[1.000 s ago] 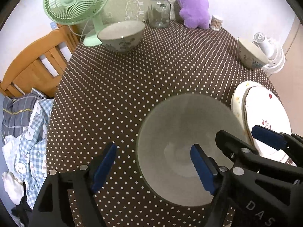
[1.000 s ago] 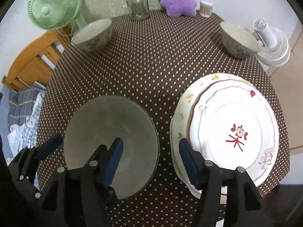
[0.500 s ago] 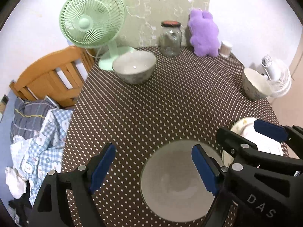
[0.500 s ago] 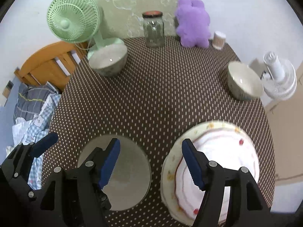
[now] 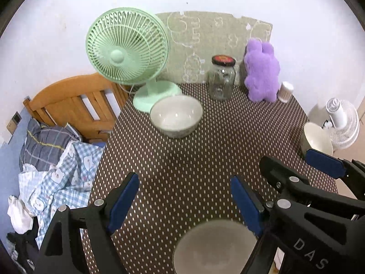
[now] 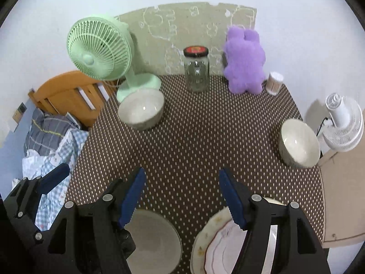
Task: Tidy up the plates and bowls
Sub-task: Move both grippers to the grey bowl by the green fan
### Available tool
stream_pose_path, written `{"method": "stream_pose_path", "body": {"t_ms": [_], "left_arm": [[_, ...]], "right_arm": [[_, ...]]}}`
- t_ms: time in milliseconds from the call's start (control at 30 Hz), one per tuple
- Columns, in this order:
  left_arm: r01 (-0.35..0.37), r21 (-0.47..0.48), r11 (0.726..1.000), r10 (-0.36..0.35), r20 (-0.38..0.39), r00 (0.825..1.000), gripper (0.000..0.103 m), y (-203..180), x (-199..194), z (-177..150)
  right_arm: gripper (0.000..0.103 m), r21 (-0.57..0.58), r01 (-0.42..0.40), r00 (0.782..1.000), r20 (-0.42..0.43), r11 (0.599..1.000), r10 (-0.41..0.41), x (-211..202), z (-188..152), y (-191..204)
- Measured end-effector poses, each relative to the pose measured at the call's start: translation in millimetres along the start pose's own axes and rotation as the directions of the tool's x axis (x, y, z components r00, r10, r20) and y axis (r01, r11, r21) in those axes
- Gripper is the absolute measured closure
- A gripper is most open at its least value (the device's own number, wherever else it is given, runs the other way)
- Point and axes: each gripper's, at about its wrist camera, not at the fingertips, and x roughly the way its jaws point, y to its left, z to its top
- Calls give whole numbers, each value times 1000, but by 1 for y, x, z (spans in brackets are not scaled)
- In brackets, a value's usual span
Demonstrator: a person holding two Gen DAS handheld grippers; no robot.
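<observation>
Two grippers hang over the near edge of a dotted table (image 6: 205,141). Left gripper (image 5: 184,202): blue-padded jaws wide apart, holding nothing, above a grey bowl (image 5: 214,246) at the near edge. Right gripper (image 6: 181,197): jaws likewise spread and empty, between that bowl (image 6: 152,239) and stacked plates (image 6: 219,242) at the near right. Middle distance: a cream bowl (image 6: 298,142) at the right edge; another bowl (image 6: 141,109) toward the far left corner, just in front of a green fan (image 6: 100,50). Far edge: a glass jar (image 6: 197,69), a purple plush toy (image 6: 245,61) and a small cup (image 6: 275,82).
</observation>
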Motion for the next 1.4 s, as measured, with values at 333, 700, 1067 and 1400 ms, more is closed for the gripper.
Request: {"method": "stream_pose_path", "body": {"t_ms": [333,700,1067,1400], "left_arm": [[-34,-4,999,34,25,999,21,14,26,40],[-44,-30,999,44,-2,999,24,35,75,80],[-64,-56,996,63,-29,998,32,48,137,103],[-48,-68,997,43,-73,996,44,57,186,107]], "right_arm": [[32,-7,6,999,33,1000,-6,19,39,13],[32,12,6,999,34,1000,-7,67,82,28],[32,27,24,999,28,999,-25,127,115,40],[32,40,30,1000,-8,999,-29,180,128,47]]}}
